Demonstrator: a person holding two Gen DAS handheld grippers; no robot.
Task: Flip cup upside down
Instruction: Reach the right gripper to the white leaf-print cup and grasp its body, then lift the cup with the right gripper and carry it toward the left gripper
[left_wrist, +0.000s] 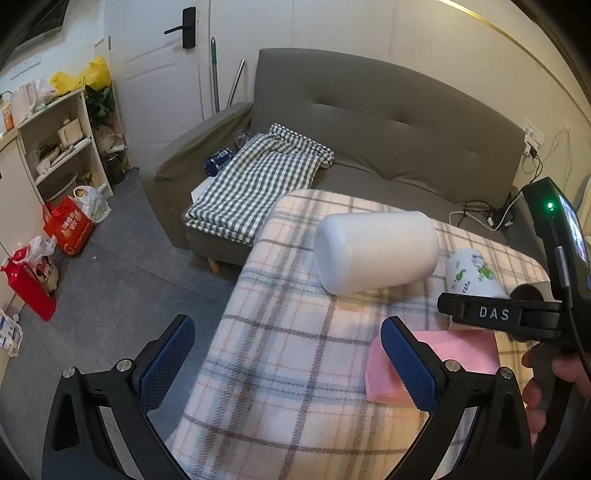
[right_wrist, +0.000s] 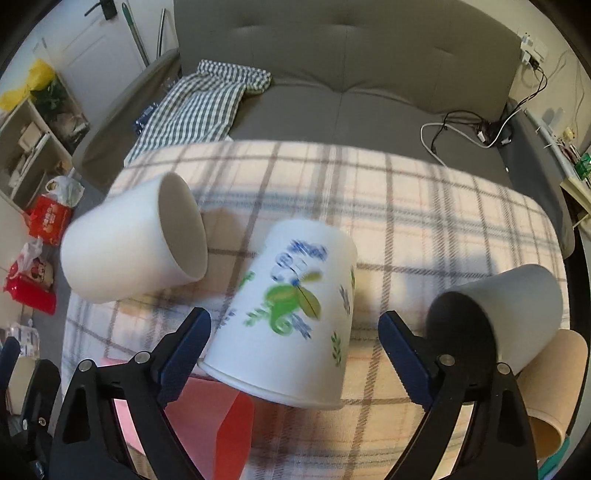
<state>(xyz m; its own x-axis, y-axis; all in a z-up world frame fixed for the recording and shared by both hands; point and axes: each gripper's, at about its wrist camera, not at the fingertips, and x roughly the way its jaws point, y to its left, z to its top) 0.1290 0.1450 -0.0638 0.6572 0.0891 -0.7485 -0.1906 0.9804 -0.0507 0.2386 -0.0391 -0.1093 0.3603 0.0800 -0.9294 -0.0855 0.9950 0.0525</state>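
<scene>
A white cup with green and blue leaf print (right_wrist: 291, 314) sits mouth-down and tilted on the plaid-covered table (right_wrist: 424, 206), blurred, between the open fingers of my right gripper (right_wrist: 295, 339). The fingers stand apart from its sides. The same cup shows in the left wrist view (left_wrist: 471, 273) behind the right gripper's body (left_wrist: 498, 314). A plain white cup (left_wrist: 373, 251) lies on its side farther left; it also shows in the right wrist view (right_wrist: 136, 243). My left gripper (left_wrist: 288, 358) is open and empty over the table's left part.
A grey cup with a dark inside (right_wrist: 495, 317) lies on its side at right, a tan cup (right_wrist: 554, 384) beside it. A pink block (left_wrist: 424, 369) lies near the front. A grey sofa (left_wrist: 388, 122) with a checked cloth (left_wrist: 255, 181) stands behind the table.
</scene>
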